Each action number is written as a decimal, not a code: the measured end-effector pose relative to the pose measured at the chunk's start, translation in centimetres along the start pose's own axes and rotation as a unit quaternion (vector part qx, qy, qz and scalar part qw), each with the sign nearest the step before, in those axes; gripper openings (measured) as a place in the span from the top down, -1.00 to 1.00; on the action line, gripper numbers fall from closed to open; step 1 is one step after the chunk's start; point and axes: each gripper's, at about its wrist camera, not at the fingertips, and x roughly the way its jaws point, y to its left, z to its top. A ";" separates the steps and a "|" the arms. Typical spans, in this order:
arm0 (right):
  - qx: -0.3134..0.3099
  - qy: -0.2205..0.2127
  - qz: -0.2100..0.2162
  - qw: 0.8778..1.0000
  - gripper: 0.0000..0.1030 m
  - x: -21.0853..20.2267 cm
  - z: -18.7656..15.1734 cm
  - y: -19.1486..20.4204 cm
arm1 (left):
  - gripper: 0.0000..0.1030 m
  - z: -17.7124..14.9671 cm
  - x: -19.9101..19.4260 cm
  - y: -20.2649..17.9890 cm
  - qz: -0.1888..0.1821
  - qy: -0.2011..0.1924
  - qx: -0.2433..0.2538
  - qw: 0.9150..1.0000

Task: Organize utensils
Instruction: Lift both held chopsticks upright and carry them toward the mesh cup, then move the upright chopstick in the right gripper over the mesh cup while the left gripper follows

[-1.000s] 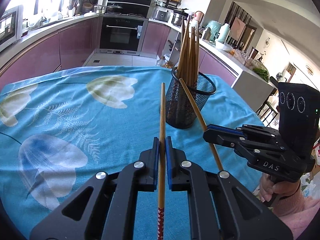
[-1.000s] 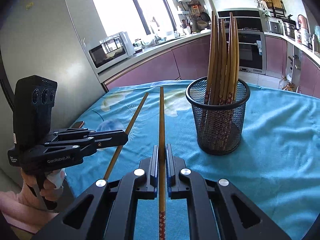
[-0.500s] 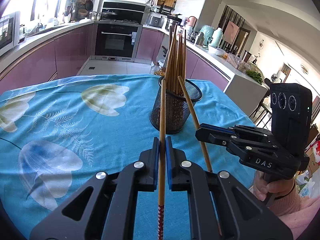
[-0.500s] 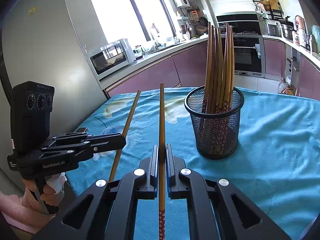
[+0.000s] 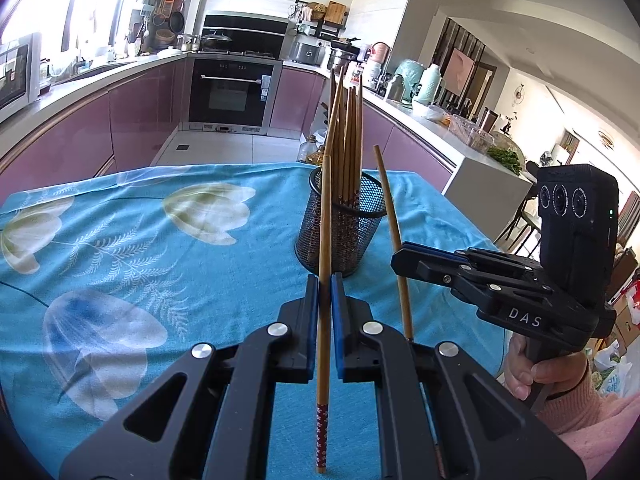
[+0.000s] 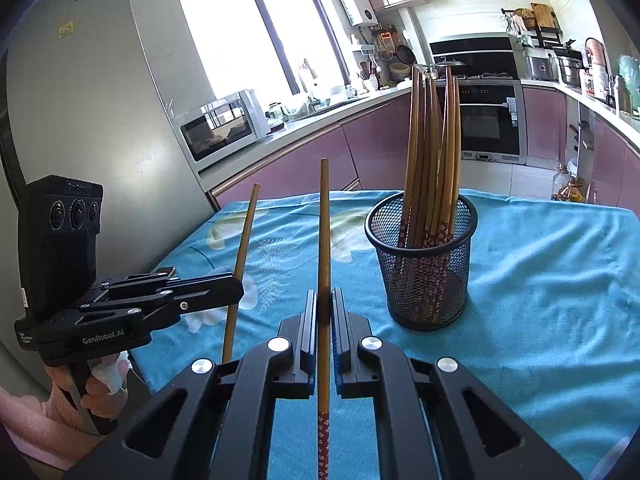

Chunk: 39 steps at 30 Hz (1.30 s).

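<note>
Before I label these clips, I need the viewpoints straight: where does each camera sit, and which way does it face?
Left wrist: on the left gripper, looking along its chopstick to the cup and the oven; right gripper and hand show.
Right wrist: on the right gripper, facing its chopstick, the window and the microwave; left gripper and hand show.
Shared: cup, tablecloth, both chopsticks.

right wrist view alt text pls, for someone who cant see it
The right tool clamps one chopstick pointing up and forward, near a black mesh cup of chopsticks on a blue floral tablecloth. At left, the left tool grips another chopstick.
</note>
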 end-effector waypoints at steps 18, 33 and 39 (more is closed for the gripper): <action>0.003 -0.019 0.000 1.000 0.89 -1.1 0.6 -0.3 | 0.86 0.7 -1.0 -1.1 -0.006 -0.015 0.011 1.000; 0.002 -0.024 0.000 1.000 0.89 -1.2 1.1 0.1 | 0.86 1.1 -1.3 -1.7 -0.007 -0.021 0.016 1.000; 0.001 -0.025 -0.001 1.000 0.89 -1.2 1.3 0.1 | 0.86 1.3 -1.2 -1.9 -0.007 -0.021 0.018 1.000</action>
